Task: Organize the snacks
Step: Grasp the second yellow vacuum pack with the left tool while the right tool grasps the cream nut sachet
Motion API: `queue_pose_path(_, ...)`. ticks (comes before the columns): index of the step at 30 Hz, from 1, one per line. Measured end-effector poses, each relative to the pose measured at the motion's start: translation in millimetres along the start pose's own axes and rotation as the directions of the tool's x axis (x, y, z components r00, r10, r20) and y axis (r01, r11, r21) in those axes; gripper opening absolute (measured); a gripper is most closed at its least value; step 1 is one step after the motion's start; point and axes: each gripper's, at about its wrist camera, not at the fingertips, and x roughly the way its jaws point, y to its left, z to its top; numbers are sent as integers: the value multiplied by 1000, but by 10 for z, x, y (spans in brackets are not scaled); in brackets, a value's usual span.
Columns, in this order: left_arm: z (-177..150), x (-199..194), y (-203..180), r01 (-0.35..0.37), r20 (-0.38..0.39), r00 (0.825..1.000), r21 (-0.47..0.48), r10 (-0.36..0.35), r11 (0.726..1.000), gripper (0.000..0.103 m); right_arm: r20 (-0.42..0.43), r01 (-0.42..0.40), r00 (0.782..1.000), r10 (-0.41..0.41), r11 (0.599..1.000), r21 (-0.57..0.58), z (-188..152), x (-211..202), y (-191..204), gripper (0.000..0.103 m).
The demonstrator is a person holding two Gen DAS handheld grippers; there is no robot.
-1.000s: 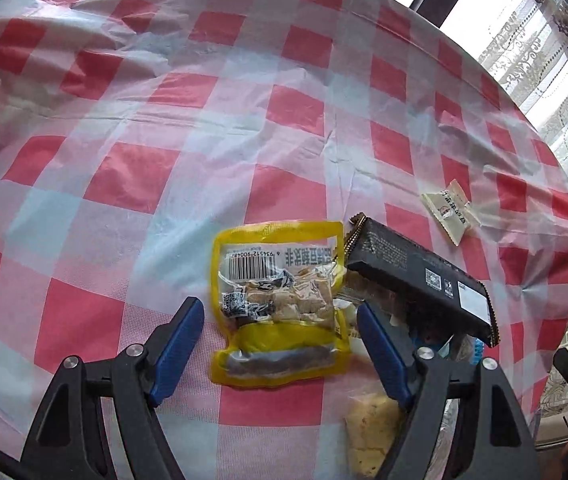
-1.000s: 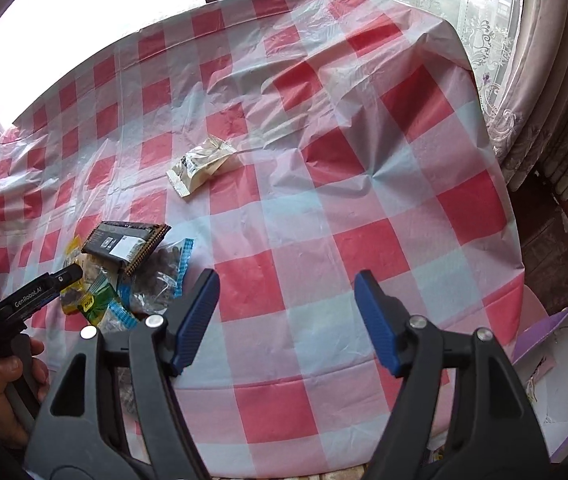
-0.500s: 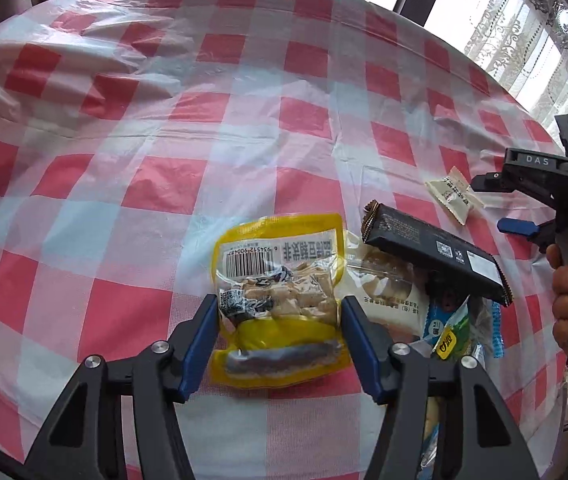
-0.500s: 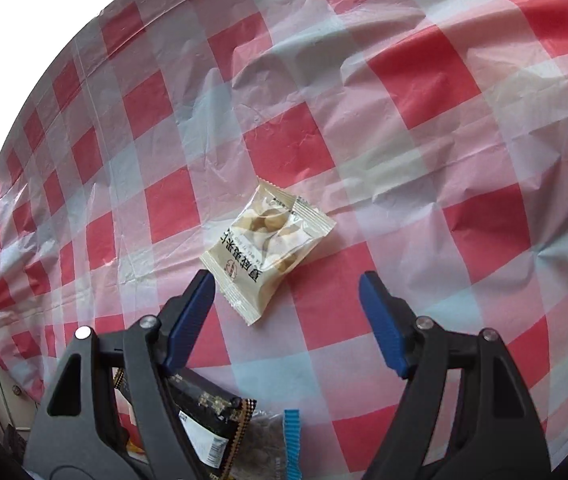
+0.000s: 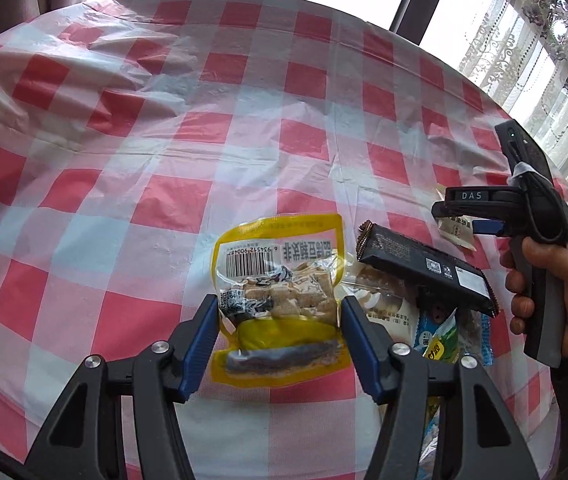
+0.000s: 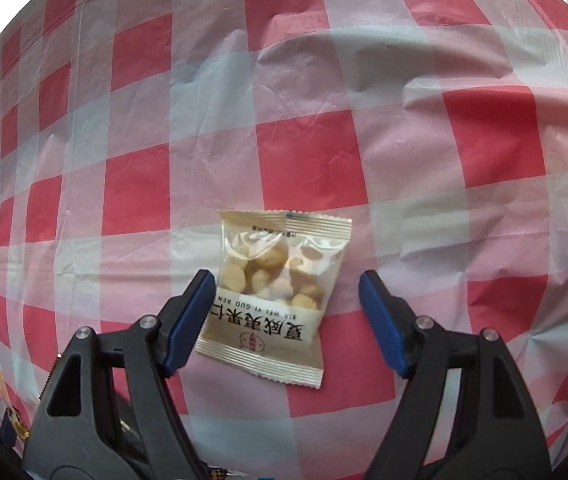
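A yellow snack packet (image 5: 279, 280) with a barcode lies on the red-and-white checked tablecloth. My left gripper (image 5: 279, 312) has its blue fingers against both sides of the packet's middle, pinching it. To its right lie a black snack bar (image 5: 424, 268) and several other packets (image 5: 440, 340) in a pile. A small beige nut packet (image 6: 279, 292) lies alone on the cloth. My right gripper (image 6: 288, 296) is open around it, the left finger at its edge, the right finger apart. In the left wrist view the right gripper (image 5: 468, 220) hovers over that nut packet (image 5: 456, 232).
The round table's far edge (image 5: 324, 12) curves along the window. Lace curtains (image 5: 544, 60) hang at the right. The cloth (image 6: 404, 120) is wrinkled around the nut packet. The person's hand (image 5: 556, 292) holds the right gripper's handle.
My left gripper's fingers have closed in onto the yellow packet. My right gripper has swung from the table's near edge to the nut packet and lowered around it.
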Motion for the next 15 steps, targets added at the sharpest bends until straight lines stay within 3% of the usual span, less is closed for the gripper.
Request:
queue_pose_path(7,-4,21,-5,6,-9,1000,6,-6,1000,61,44,-3,999,5,999,-41,-234,-81,-183,77)
queue_pose_path(10,-15,36,-4,5,-14,1000,6,-5,1000,61,85,1,996,6,996,-90,-322,-135,-140,68)
queue_pose_path(15,-28,49,-9,7,-17,1000,7,-7,1000,61,134,35,991,-12,985,-169,-386,-166,-4,64)
